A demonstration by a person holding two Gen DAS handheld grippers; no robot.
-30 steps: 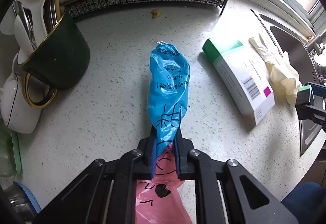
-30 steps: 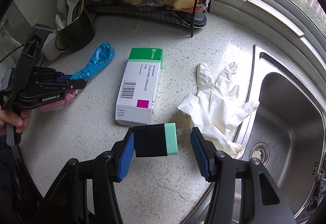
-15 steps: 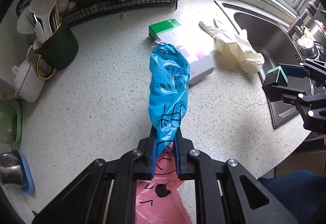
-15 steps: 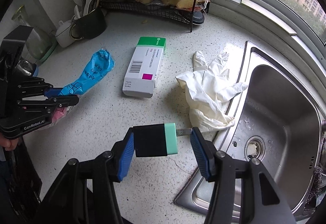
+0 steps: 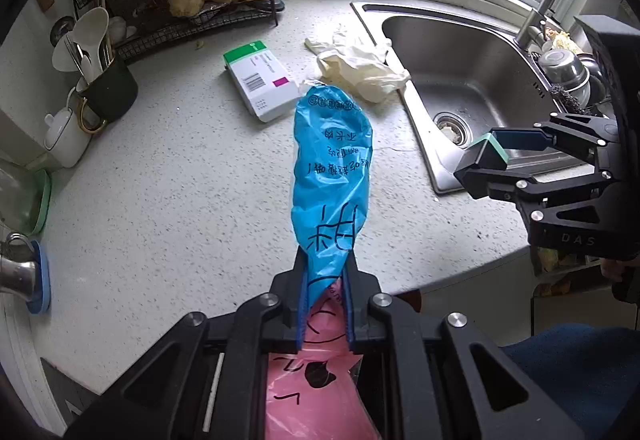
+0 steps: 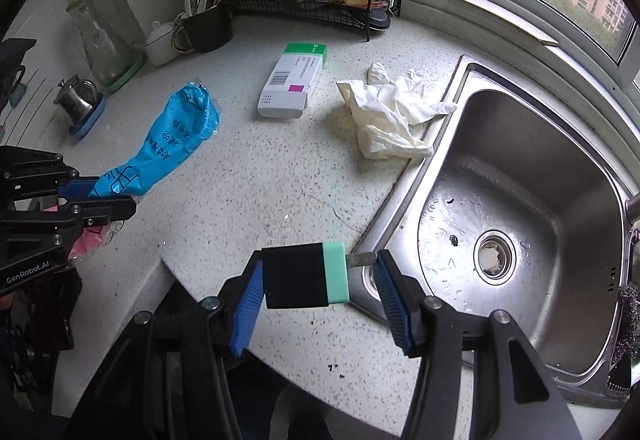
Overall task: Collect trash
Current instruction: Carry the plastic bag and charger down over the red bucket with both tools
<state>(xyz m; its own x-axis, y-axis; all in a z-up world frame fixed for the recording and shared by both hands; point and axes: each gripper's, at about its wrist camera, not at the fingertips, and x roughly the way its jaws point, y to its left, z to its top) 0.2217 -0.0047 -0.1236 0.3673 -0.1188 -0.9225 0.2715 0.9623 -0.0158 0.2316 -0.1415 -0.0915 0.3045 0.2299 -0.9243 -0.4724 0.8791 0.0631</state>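
Two items carried at once. My left gripper [image 5: 325, 304] is pinched tight on a crinkly blue-and-pink plastic bag [image 5: 332, 167], which sticks out ahead of the jaws, off the speckled white counter [image 5: 180, 179]. My right gripper [image 6: 320, 280] clamps a black block with mint-green end [image 6: 306, 276] between its blue pads. Risks: thin film could slide out; the block, gripped on one end, could twist loose. White-green cardboard box [image 6: 294, 81] and crumpled white rubber gloves [image 6: 392, 115] lie well ahead of both jaws.

One carton [image 6: 294, 81], one wrapper [image 5: 330, 167], two tongs [image 5: 326, 290].
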